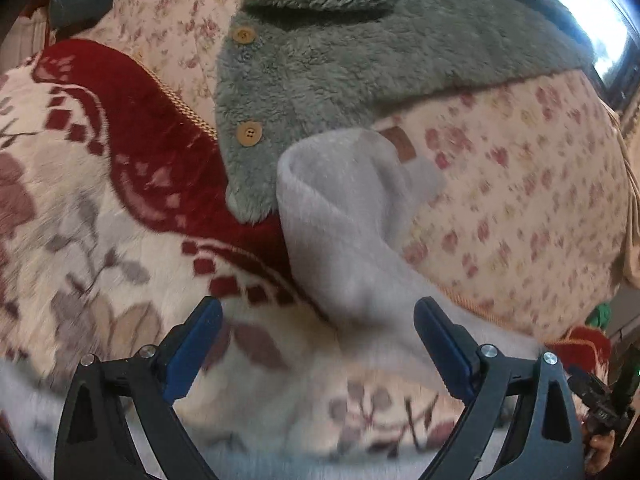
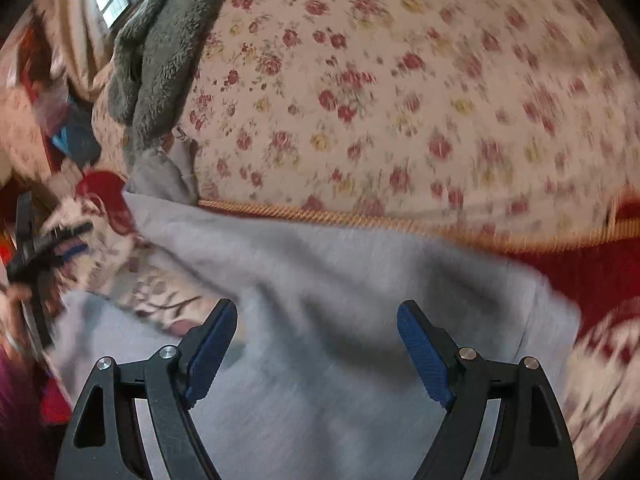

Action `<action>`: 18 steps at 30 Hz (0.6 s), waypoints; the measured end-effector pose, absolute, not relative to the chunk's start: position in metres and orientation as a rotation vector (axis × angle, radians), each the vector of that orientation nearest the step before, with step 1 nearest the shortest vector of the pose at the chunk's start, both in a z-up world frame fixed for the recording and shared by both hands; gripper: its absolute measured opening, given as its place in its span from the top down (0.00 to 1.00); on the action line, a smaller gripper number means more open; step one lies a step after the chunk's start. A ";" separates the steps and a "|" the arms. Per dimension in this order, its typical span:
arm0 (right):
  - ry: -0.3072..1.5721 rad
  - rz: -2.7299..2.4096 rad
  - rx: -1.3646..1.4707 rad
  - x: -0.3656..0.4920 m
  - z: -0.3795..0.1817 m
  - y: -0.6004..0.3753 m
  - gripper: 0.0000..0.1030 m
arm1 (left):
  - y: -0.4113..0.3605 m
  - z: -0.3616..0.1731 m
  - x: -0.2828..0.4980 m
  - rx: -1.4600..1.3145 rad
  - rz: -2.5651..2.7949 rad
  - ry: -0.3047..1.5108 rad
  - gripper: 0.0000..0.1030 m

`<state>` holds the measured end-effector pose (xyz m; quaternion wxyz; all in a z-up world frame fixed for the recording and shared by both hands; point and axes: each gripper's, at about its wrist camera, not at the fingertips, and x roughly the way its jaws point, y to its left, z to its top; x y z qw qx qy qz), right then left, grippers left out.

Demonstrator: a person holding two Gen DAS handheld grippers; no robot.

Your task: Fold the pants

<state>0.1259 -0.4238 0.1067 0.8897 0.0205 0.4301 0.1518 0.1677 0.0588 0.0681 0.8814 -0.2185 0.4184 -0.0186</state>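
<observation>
Pants [image 2: 320, 280] lie spread on the blanket [image 1: 80, 200] for folding. Left gripper [image 1: 318, 344] and right gripper [image 2: 316, 344] hover above them, jaws spread, pinching nothing.

Two hand-held grippers are being shown, alike in build; the left gripper [image 1: 318, 346] is being made up of matte black angular arms with triangular cut-outs, and round silver screws are being seen at each pivot; its fingers [image 1: 194, 350] are being faced with ribbed blue pads; the right gripper [image 2: 317, 354] is being formed of the same black frame, silver screw heads and blue textured pads [image 2: 426, 356].
</observation>
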 end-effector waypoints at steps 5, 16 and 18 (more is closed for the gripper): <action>0.946 0.374 -0.195 0.178 0.087 -0.416 0.16 | 0.069 0.056 0.204 -0.491 -0.018 0.886 0.07; 1.131 0.548 -0.441 0.246 0.026 -0.378 0.16 | 0.060 0.039 0.252 -0.453 -0.125 0.919 0.07; 1.178 0.563 -0.415 0.251 0.019 -0.377 0.24 | 0.054 0.034 0.262 -0.432 -0.128 0.940 0.07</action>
